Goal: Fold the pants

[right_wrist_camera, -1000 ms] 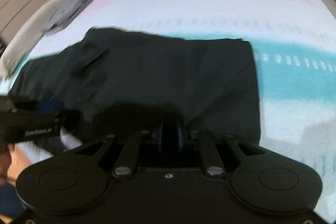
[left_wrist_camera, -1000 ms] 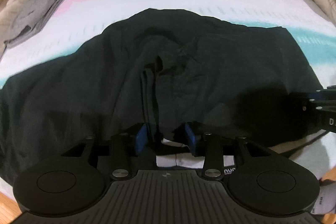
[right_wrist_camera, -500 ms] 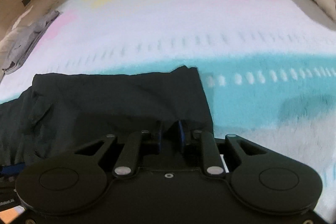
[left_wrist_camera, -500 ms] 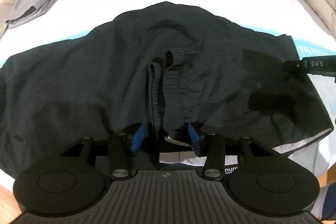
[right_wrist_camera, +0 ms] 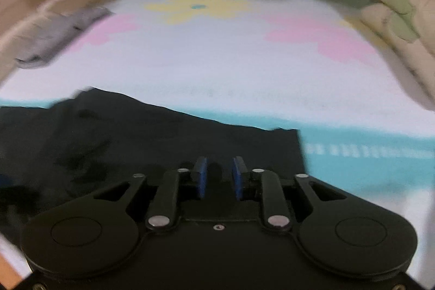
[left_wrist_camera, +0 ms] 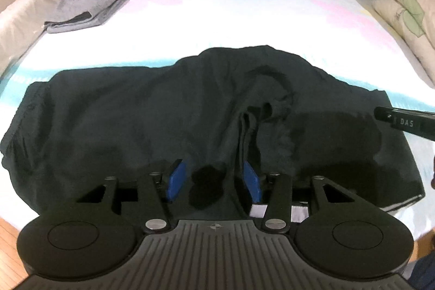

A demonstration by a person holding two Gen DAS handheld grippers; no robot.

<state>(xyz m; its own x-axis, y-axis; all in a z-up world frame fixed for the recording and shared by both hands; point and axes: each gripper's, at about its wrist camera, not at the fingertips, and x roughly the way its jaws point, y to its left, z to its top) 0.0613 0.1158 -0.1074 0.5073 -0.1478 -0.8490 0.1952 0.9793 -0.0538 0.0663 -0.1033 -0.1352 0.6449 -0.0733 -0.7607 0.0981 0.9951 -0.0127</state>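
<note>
The black pants (left_wrist_camera: 163, 113) lie spread across the near part of the bed, with a rumpled ridge of fabric in the middle. My left gripper (left_wrist_camera: 214, 178) is open, its blue pads (left_wrist_camera: 176, 178) standing on either side of that ridge near the bed's front edge. My right gripper (right_wrist_camera: 218, 177) is open over the right end of the pants (right_wrist_camera: 163, 143), with nothing between its pads. Its body shows at the right edge of the left wrist view (left_wrist_camera: 407, 122).
The bed cover (left_wrist_camera: 244, 26) is white with pink and yellow flowers and a teal stripe. Folded grey clothes (left_wrist_camera: 98, 2) lie at the far left. Pillows (left_wrist_camera: 407, 7) lie along the right side. Wooden floor (left_wrist_camera: 8, 249) shows at the near left.
My right gripper has opened and let go of the pants' right end, then lifted. My left gripper has opened wider and shifted along the pants.
</note>
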